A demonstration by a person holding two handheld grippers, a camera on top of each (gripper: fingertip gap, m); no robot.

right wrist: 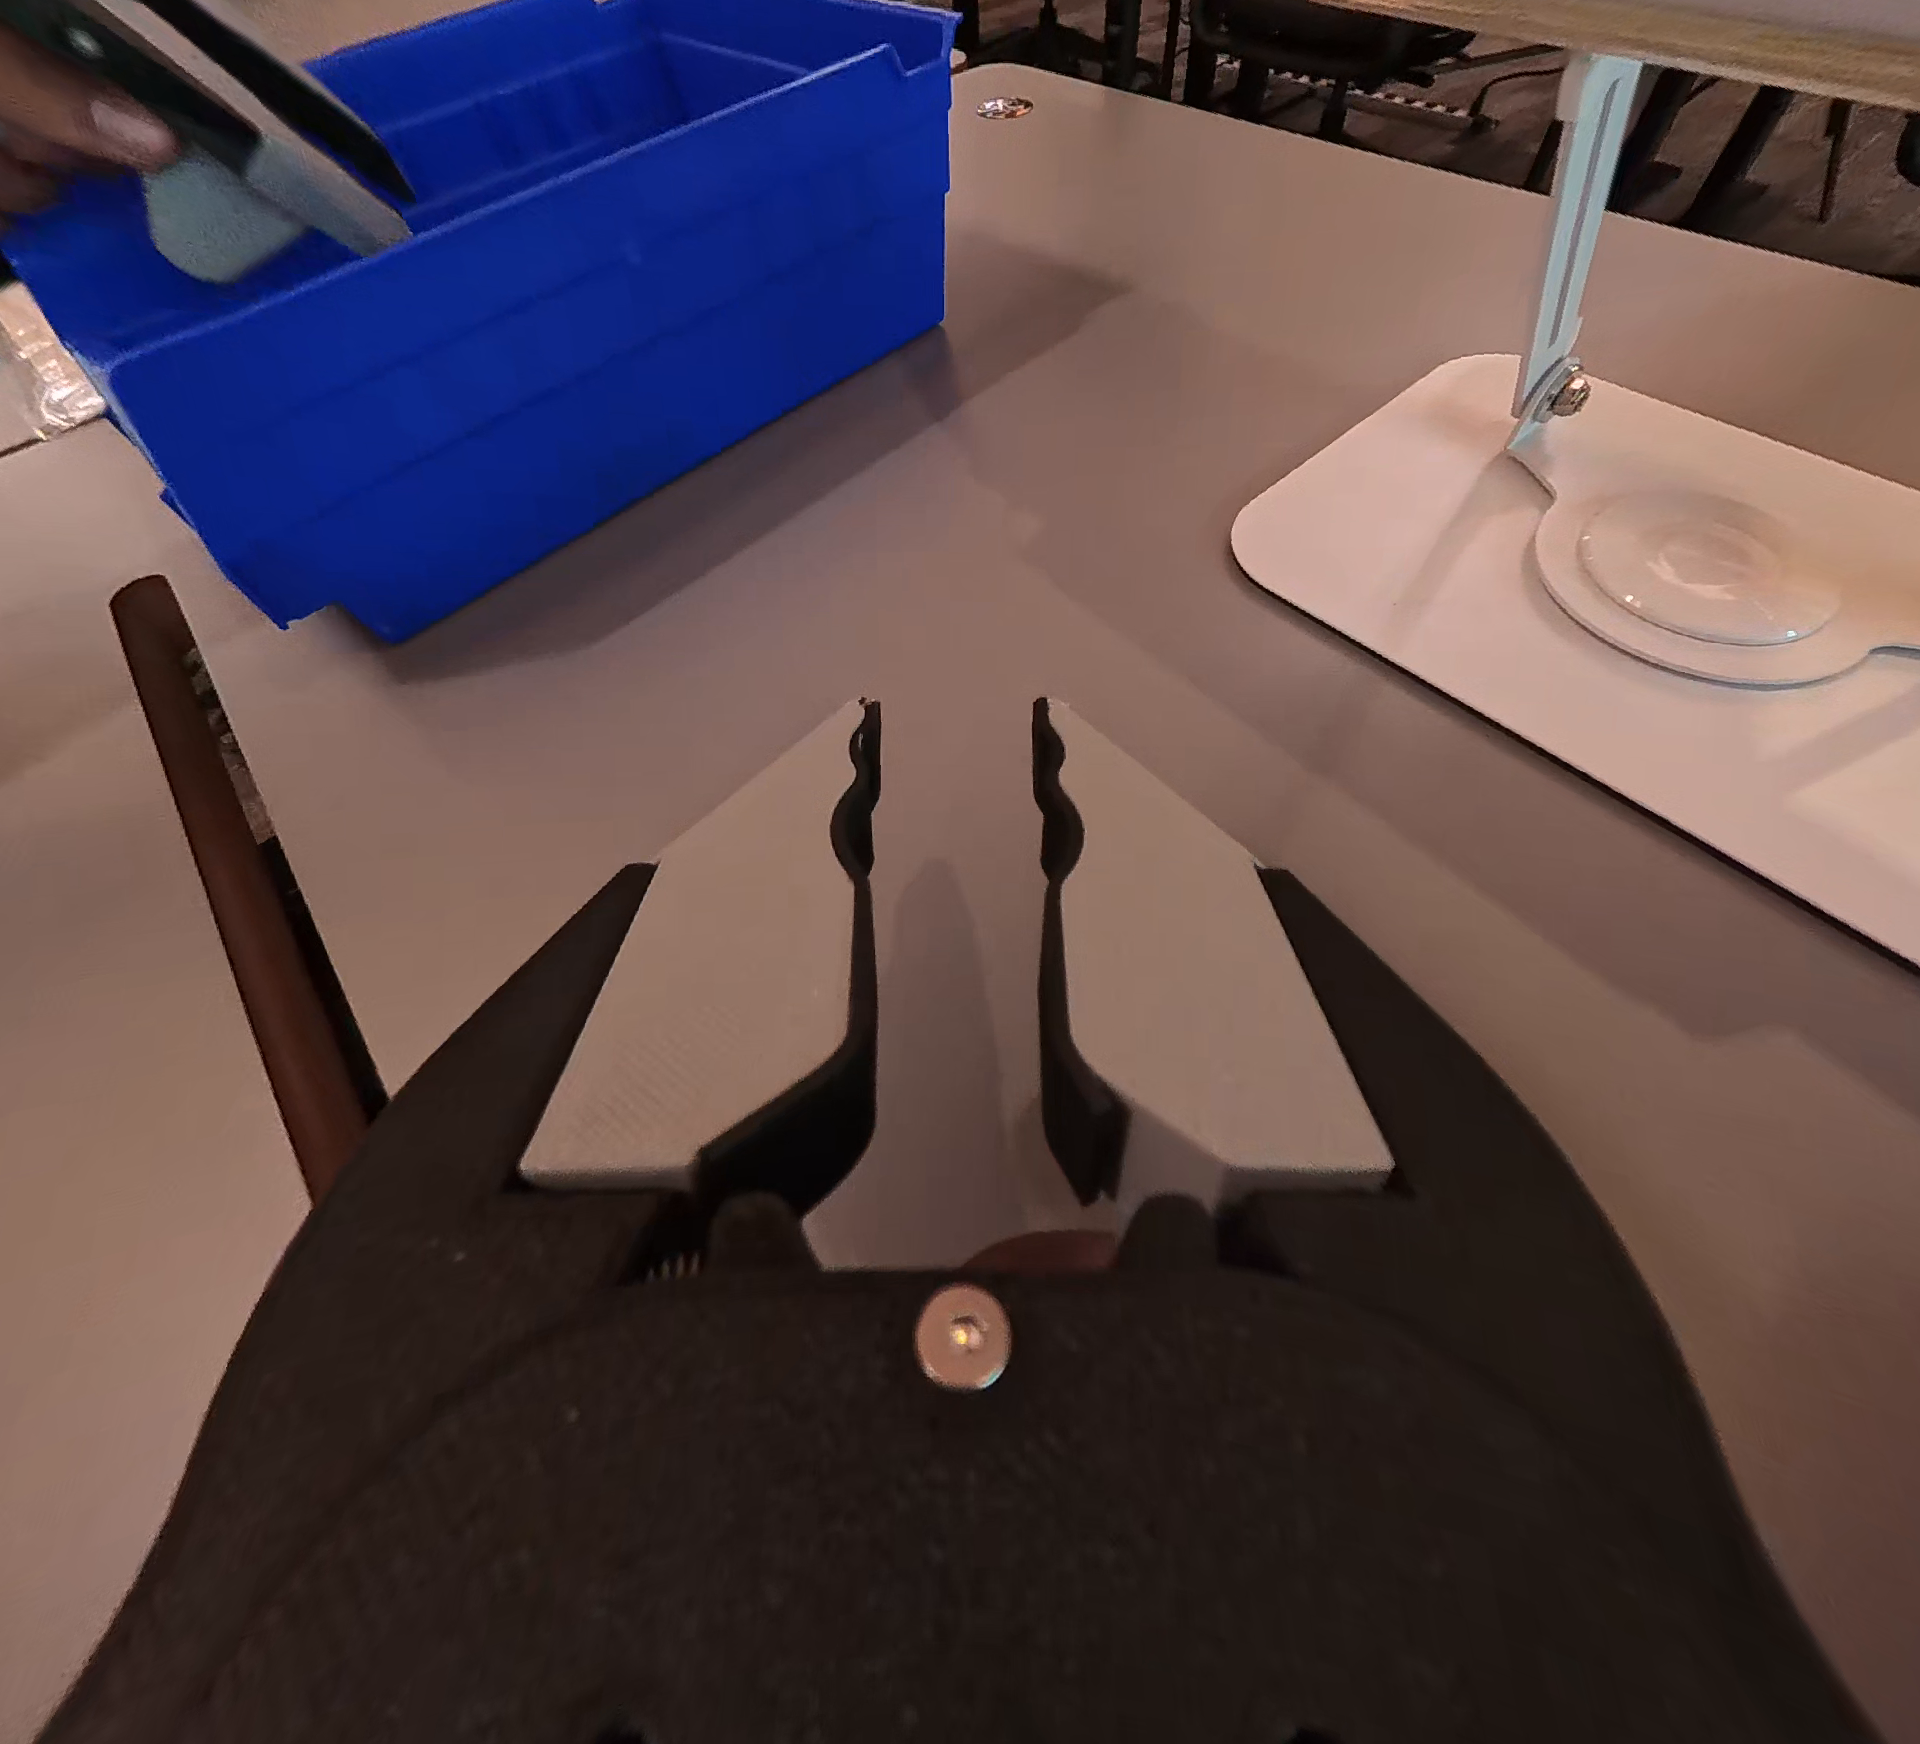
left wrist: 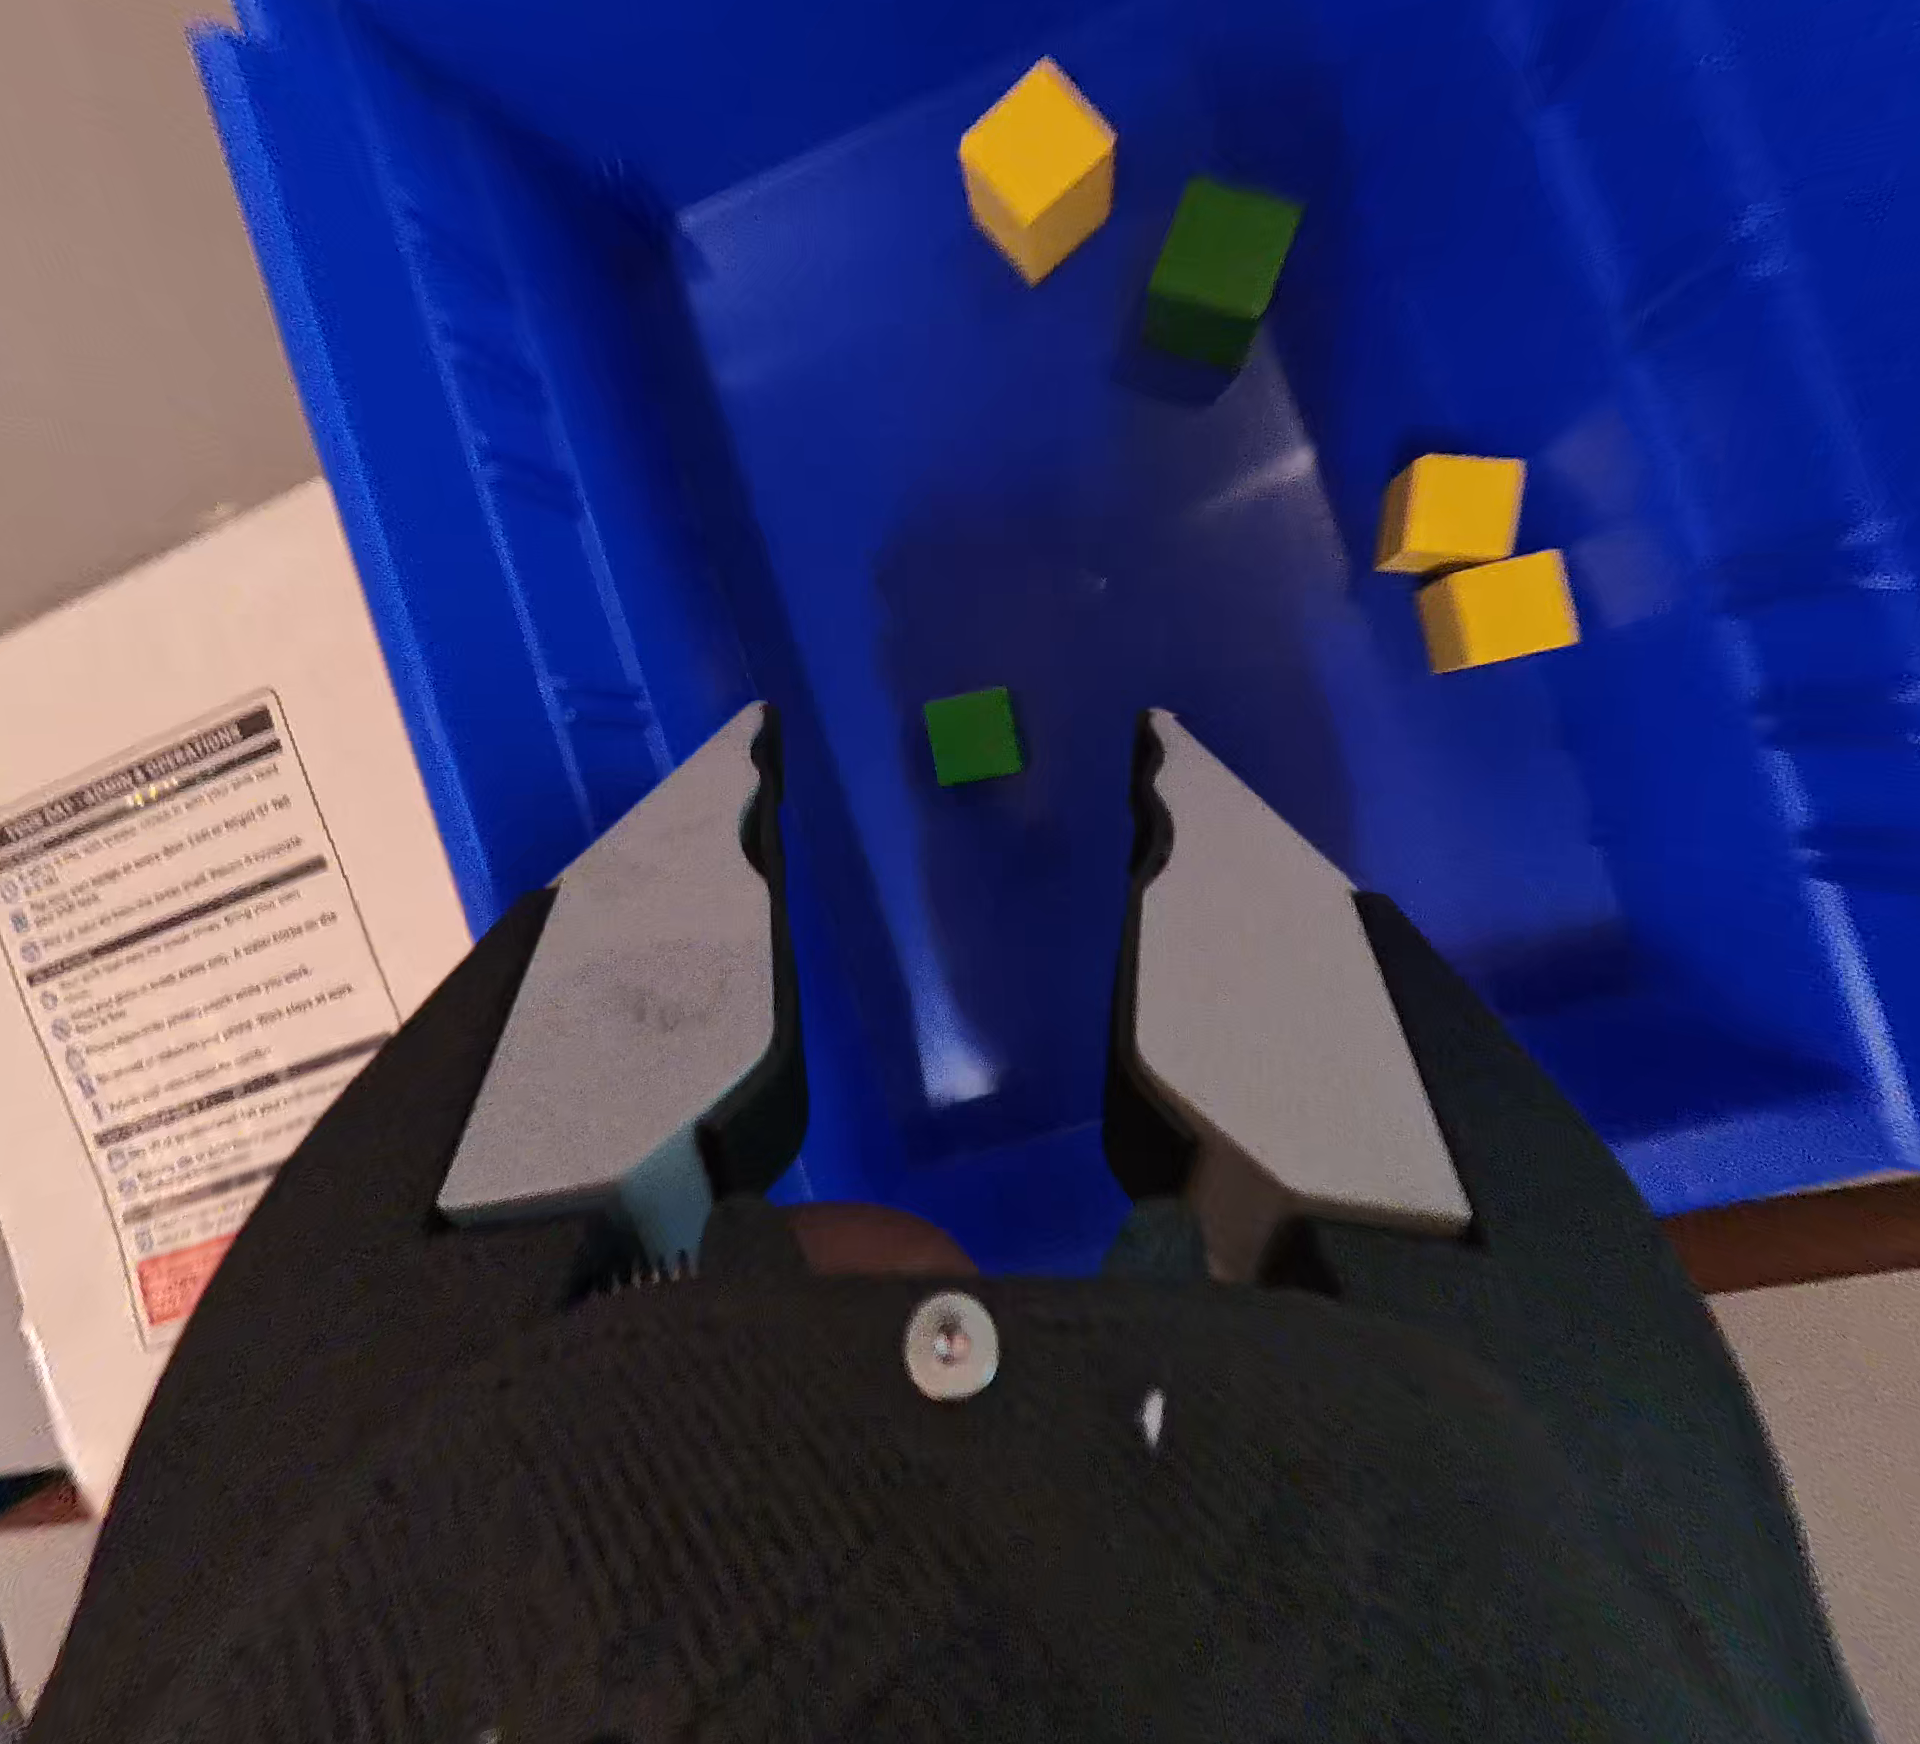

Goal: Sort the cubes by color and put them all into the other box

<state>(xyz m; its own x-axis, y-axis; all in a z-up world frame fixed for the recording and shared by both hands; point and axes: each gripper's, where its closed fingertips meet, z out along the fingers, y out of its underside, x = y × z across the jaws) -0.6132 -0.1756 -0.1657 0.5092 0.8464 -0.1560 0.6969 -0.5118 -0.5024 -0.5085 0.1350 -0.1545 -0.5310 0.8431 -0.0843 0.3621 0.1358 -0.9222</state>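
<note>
Grey table in an office-type room; chairs and desk legs in the dim background.

Left gripper: jaws released, nothing between the pads. It hangs over the open blue box, pointing down into it. A small green cube lies on the box floor, seen in the gap between the fingertips; contact cannot be told. Farther in: a second green cube just beside a yellow cube. Along the right wall, two more yellow cubes, touching each other. View is motion-blurred. A white carton with a printed label stands just left of the box.

Right gripper: jaws released, empty, low over bare table, well apart from the box. From this view the blue box sits at upper left. A white lamp base rests at right; a brown rod leans at left.
</note>
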